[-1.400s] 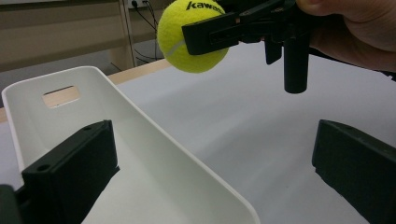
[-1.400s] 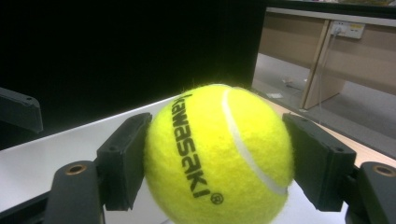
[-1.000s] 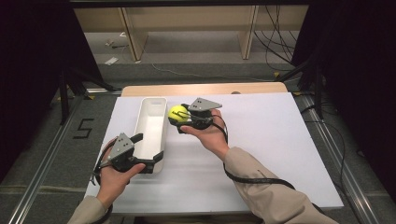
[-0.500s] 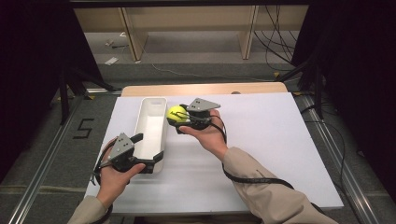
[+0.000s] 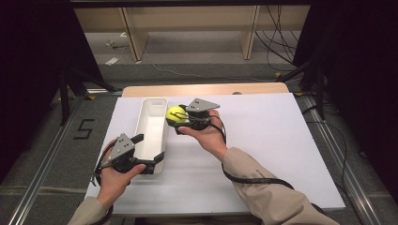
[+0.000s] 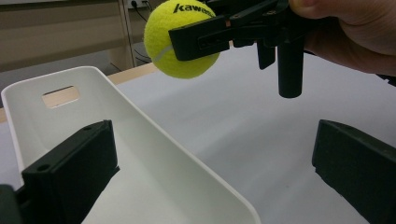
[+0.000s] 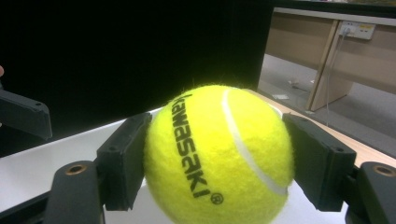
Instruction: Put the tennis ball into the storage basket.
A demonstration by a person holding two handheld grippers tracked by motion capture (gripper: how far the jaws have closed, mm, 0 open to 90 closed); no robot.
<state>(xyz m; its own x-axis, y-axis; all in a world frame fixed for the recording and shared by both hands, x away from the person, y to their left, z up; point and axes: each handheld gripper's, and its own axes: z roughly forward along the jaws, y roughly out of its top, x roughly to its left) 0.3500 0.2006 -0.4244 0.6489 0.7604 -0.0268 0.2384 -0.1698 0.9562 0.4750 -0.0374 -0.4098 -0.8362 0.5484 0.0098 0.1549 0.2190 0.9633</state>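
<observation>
Broadly, a white table (image 5: 263, 140) carries a long white bin (image 5: 151, 133). At the bin's near end the left gripper (image 5: 149, 152) straddles its right wall, jaws spread wide. Beside the far end, the right gripper (image 5: 174, 118) clamps a yellow Kawasaki tennis ball (image 5: 176, 114) aloft.

I'm working in what looks like a lab — a white-covered table (image 5: 263, 140) ringed by black curtains (image 5: 33, 70), with aluminium rails (image 5: 47, 173) on the grey floor. At twelve o'clock stand bare wooden benches (image 5: 187, 18); loose cables (image 5: 277, 42) trail at one o'clock — a taped "5" (image 5: 84, 129) at nine.
</observation>
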